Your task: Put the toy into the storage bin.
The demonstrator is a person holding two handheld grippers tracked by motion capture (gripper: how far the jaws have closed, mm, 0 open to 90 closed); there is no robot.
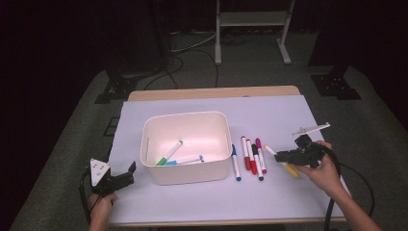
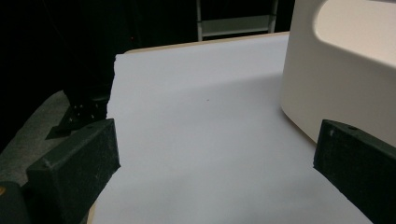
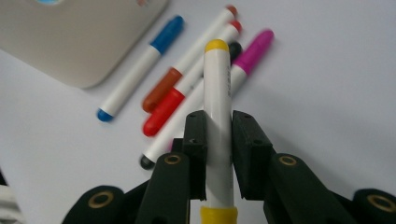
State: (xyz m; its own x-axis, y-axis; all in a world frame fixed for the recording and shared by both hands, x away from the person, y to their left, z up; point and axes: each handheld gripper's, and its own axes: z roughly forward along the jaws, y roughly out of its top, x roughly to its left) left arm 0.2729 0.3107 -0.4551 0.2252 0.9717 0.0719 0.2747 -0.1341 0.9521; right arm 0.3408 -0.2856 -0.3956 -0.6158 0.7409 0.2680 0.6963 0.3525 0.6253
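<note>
Right gripper view is showing the right hand-held gripper (image 3: 218,128) clamping the yellow marker (image 3: 217,84) between its jaws, lengthwise, above other markers (image 3: 182,88) lying on the counter (image 3: 327,84).

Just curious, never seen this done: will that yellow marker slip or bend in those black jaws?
Probably neither. The yellow marker looks rigid and straight, and the right gripper clamps its smooth round barrel from both sides. Set down, it would likely roll.

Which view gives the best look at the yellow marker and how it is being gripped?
The right gripper view: the yellow marker runs up between the right gripper, its jaws clamped on the white barrel. The high view shows it small, poking out of that gripper beside the loose markers. The left gripper view faces the white bin instead.
</note>
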